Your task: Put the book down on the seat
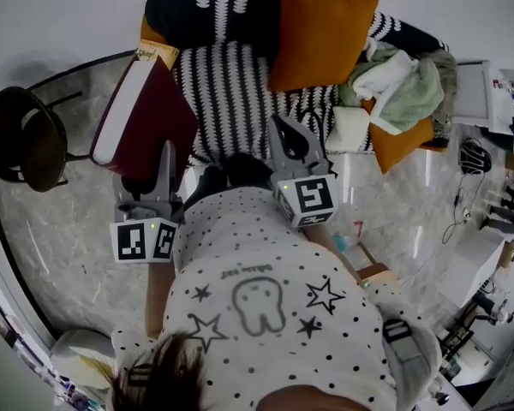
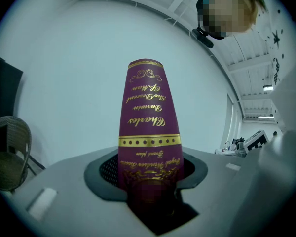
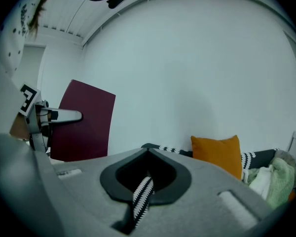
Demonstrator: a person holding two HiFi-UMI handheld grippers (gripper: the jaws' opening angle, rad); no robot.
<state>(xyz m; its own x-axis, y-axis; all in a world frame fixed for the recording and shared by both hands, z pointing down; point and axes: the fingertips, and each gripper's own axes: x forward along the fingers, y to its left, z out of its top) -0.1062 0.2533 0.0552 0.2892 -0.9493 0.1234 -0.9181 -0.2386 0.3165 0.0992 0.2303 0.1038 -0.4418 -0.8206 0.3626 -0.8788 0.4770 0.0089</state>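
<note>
Over the person's shoulders, looking down, the left claw (image 1: 164, 157) is clenched on the lower end of the maroon book (image 1: 146, 114). It holds the book up at a tilt, left of the seat (image 1: 227, 92) and over the floor rather than the striped cover. My guess is that it is carried high to clear the seat's edge. The right claw (image 1: 284, 135) points at the stripes, below the orange cushion (image 1: 321, 28).

From the left gripper view, the book's gold-lettered spine (image 2: 149, 127) rises straight out from between the jaws, which pinch its bottom end.

From the right gripper view, the right claw's (image 3: 145, 174) jaws are drawn together to a thin slit, grasping nothing I can see. Only striped cover shows through. It is likely kept idle and out of the way. The book (image 3: 84, 122) stands off to its left, well apart from the cushion.
</note>
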